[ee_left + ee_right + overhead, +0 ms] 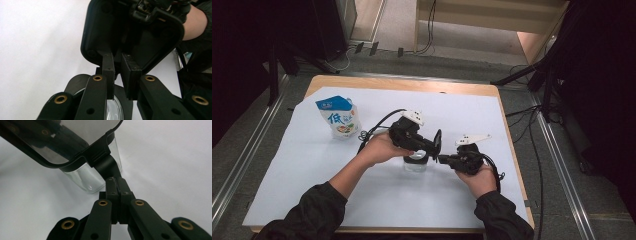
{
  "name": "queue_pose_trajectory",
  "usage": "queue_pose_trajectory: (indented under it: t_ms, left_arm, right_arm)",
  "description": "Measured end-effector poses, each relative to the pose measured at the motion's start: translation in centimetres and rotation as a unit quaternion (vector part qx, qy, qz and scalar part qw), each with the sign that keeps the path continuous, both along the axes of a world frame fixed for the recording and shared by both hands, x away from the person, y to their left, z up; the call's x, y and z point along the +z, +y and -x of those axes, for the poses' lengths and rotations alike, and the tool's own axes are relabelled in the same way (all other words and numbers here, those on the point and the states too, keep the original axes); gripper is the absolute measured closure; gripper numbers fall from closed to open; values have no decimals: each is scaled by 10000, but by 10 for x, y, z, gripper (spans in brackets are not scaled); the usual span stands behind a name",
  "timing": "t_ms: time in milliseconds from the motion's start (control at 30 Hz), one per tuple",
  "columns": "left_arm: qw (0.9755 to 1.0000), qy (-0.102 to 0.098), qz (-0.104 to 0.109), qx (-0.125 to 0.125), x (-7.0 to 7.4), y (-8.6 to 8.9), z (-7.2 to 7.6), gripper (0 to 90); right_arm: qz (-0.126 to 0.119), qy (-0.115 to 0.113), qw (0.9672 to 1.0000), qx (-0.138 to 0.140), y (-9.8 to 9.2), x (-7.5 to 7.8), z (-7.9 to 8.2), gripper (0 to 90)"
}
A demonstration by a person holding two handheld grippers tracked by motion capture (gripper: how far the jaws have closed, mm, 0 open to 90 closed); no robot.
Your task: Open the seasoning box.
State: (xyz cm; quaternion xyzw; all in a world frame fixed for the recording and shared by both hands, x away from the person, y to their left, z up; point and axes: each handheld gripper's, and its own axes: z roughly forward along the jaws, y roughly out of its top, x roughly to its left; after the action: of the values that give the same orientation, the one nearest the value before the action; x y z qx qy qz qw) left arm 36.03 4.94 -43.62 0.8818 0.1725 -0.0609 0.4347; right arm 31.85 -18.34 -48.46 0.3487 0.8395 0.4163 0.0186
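Both hands on the black clip-like piece, right over the glass

Left to right: blue-and-white pouch (338, 118) stands at the bench's (472, 90) back left, on the white sheet (302, 165). Left claw (433, 148) is clamped on the flat black plate (437, 142), tilted above the clear glass (415, 163) mid-bench. Right claw (442, 159) is squeezed tight on that piece's stubby black tab (107, 167), just beside the glass.
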Motion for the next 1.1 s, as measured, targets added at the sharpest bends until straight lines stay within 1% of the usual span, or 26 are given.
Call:
queue_pose_trajectory:
  t_ms: [67,300,467,500,533,667,733,800,867,900,967,1000,1033,1100]
  left_arm:
    - [10000,14,-33,-15,-1,-1,-1,828]
    - [10000,10,-27,-27,-2,-2,-2,828]
    - [9999,25,-142,0,-4,-1,0,825]
    - [9999,56,-126,-3,-4,0,0,825]
    - [9999,47,-118,-2,-4,2,1,825]
    - [9998,88,-107,111,-3,11,1,818]
    - [9998,74,-104,174,-1,18,1,809]
    - [9997,104,-48,232,1,25,2,791]
    - [9996,94,-17,279,2,32,3,775]
    - [9994,59,-4,346,3,37,4,766]
    - [9990,49,27,438,3,45,6,752]
    - [9988,14,46,496,3,50,7,747]
    - [9986,6,49,528,2,54,8,740]
    - [9981,10,104,610,0,62,9,731]
  right_arm:
    - [25,-19,10000,4,0,0,1,900]
    - [54,-51,10000,-5,1,0,1,900]
    - [9,-3,10000,18,0,0,1,900]
    - [-2,19,10000,30,0,1,1,900]
    - [-4,23,10000,61,0,1,2,900]
    - [-22,43,9999,159,0,2,6,900]
    - [-37,50,9998,199,0,3,8,900]
    - [-67,69,9997,235,0,2,9,900]
    - [-109,98,9996,248,0,2,8,900]
    - [-129,113,9995,258,0,1,7,900]
    - [-105,123,9995,255,2,0,6,900]
    - [-72,110,9996,247,2,-1,6,900]
    - [-58,144,9996,239,2,-1,5,900]
    - [-34,118,9996,249,2,-1,5,900]
